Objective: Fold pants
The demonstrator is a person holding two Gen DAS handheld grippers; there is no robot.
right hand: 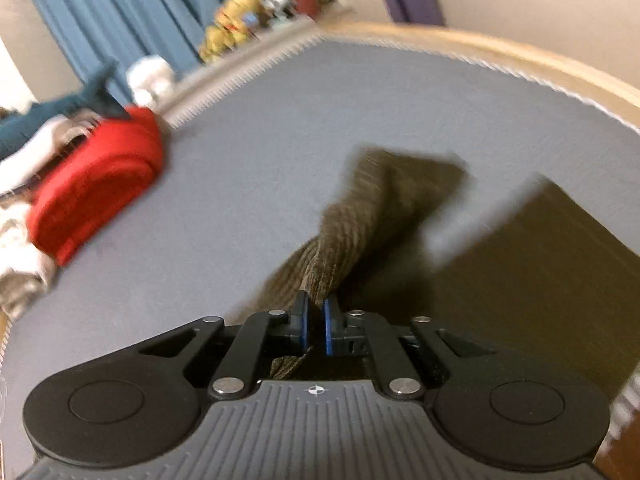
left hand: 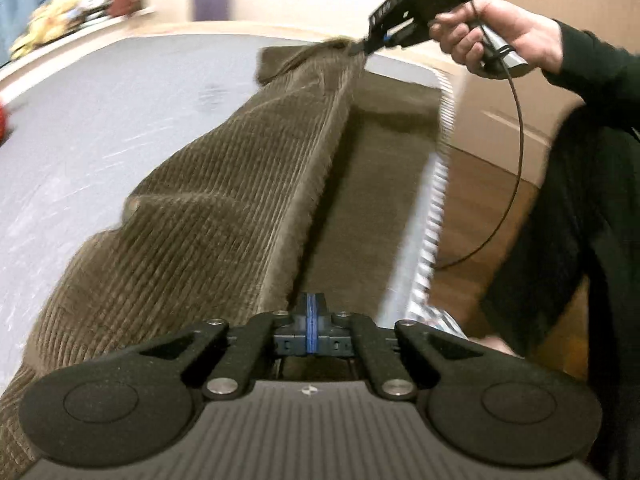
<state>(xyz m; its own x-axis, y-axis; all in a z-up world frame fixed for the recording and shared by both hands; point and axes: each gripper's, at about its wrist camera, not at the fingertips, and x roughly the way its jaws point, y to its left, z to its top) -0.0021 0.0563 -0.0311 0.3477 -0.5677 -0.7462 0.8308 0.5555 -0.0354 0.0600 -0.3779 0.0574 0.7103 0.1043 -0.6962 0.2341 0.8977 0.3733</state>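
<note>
Brown corduroy pants hang stretched between my two grippers above a grey mattress. My left gripper is shut on the pants' near edge. My right gripper, held in a hand at the far end, is shut on the other end of the fabric. In the right wrist view my right gripper pinches a bunched fold of the pants. The pants' dark shadow falls on the mattress to the right.
A red cushion and white and teal soft things lie at the mattress's left end. Blue curtains and a shelf with toys stand behind. The person's dark-sleeved body stands at the right over a wooden floor.
</note>
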